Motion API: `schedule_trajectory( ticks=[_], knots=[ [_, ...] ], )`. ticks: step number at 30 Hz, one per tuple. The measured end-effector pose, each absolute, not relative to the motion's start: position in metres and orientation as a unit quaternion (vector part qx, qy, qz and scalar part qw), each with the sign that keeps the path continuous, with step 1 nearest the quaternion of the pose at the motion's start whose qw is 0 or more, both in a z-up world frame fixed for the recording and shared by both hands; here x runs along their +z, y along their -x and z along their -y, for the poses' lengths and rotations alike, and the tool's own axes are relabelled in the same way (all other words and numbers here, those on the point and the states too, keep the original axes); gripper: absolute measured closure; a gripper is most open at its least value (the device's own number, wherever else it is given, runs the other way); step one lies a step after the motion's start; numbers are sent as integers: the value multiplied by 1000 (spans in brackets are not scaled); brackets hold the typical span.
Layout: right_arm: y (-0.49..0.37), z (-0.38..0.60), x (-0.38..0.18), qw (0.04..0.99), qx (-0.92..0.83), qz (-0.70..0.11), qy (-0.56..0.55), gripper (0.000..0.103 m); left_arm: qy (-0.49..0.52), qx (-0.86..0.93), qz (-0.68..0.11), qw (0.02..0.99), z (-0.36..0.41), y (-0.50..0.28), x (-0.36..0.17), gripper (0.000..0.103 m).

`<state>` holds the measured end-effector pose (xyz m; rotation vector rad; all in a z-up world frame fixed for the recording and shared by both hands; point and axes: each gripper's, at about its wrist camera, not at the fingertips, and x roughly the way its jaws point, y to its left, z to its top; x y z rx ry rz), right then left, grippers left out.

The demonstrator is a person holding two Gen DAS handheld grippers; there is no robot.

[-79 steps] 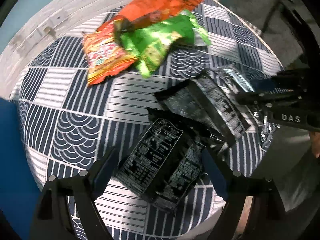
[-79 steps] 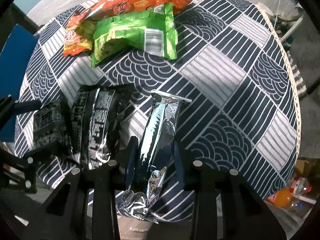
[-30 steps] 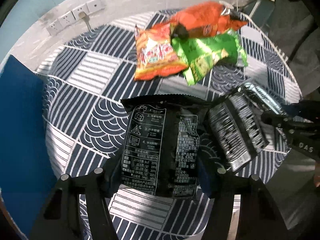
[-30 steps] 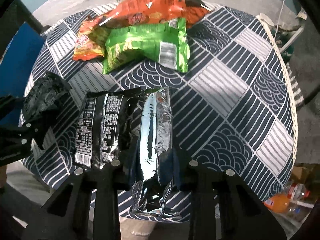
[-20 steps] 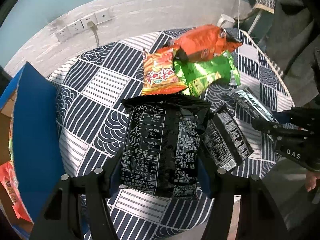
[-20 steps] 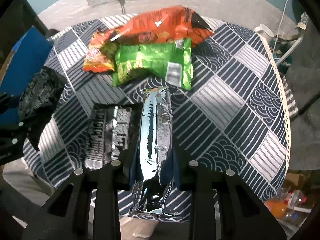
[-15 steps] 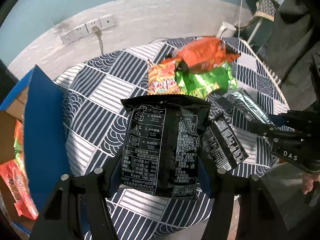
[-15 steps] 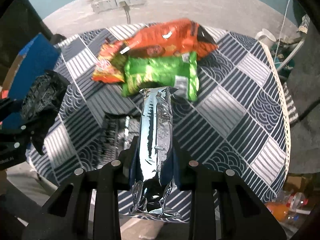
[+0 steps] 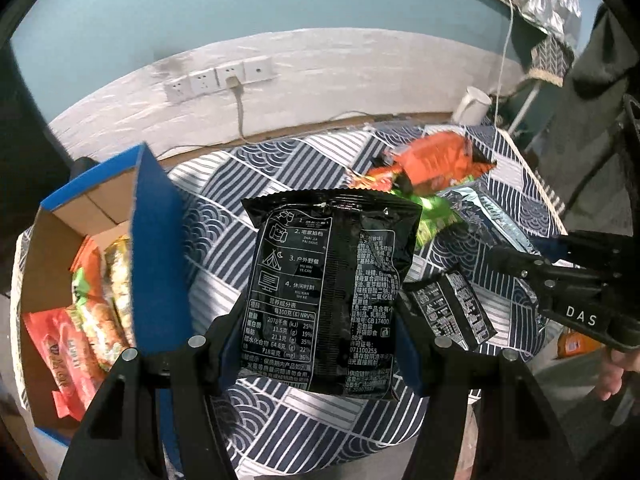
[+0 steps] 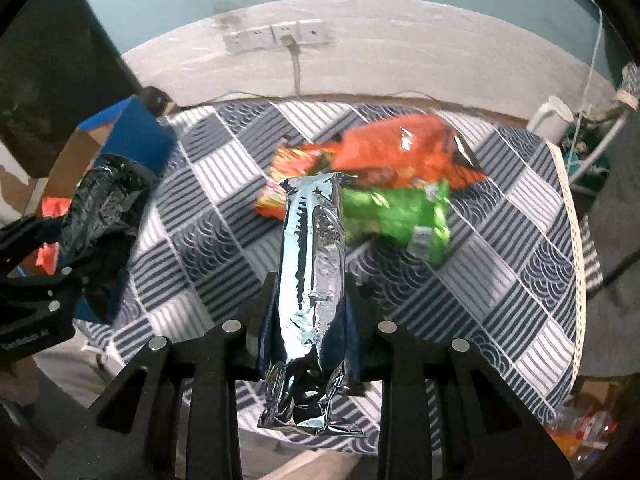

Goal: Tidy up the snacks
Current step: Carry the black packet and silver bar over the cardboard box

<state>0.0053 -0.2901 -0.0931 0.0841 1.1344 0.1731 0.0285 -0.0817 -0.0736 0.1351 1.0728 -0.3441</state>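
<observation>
My left gripper [image 9: 316, 344] is shut on a black snack packet [image 9: 328, 292] and holds it up above the round table. My right gripper [image 10: 310, 316] is shut on a silver foil packet [image 10: 312, 264] and holds it above the table too. An open blue cardboard box [image 9: 156, 248] at the left holds several red and orange snack bags [image 9: 68, 340]. On the table lie an orange bag [image 10: 396, 152], a green bag [image 10: 400, 212] and a second black packet [image 9: 456, 312]. The right gripper shows in the left wrist view [image 9: 560, 280].
The round table has a navy and white patterned cloth [image 10: 500, 280]. The wall behind has a row of sockets with a cable [image 9: 220, 80]. A white mug [image 10: 554, 118] stands behind the table at the right. The blue box also shows in the right wrist view [image 10: 132, 136].
Both grippers have risen with their packets and tilted up. The wall and the open box have come into view. The second black packet stayed on the table.
</observation>
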Motion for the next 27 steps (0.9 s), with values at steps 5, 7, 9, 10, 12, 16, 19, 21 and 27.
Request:
schedule_trajectory(
  ticks=[5, 7, 9, 10, 12, 16, 19, 21, 27],
  knots=[
    [-14, 265, -80, 841, 109, -529, -40, 76, -46, -144, -499, 853, 54, -28, -61, 38],
    [-19, 252, -75, 841, 119, -527, -37, 76, -42, -135, -496, 856, 43, -29, -59, 38],
    [-23, 238, -70, 842, 129, -524, -31, 76, -35, -123, -493, 860, 29, -30, -55, 38],
    [-25, 232, -68, 842, 133, -522, -28, 76, -30, -119, -492, 862, 22, -30, -54, 38],
    [-29, 218, -63, 842, 145, -519, -22, 76, -18, -108, -491, 864, 8, -31, -52, 38],
    [-36, 188, -54, 842, 163, -514, -9, 76, -2, -85, -487, 869, -21, -29, -51, 38],
    [-41, 168, -50, 840, 178, -512, -3, 76, 9, -70, -485, 871, -38, -26, -51, 38],
    [-45, 151, -47, 839, 188, -510, 2, 76, 13, -57, -485, 873, -53, -26, -52, 38],
    [-54, 105, -43, 834, 216, -508, 14, 76, 34, -22, -485, 874, -92, -25, -54, 38]
  ],
)
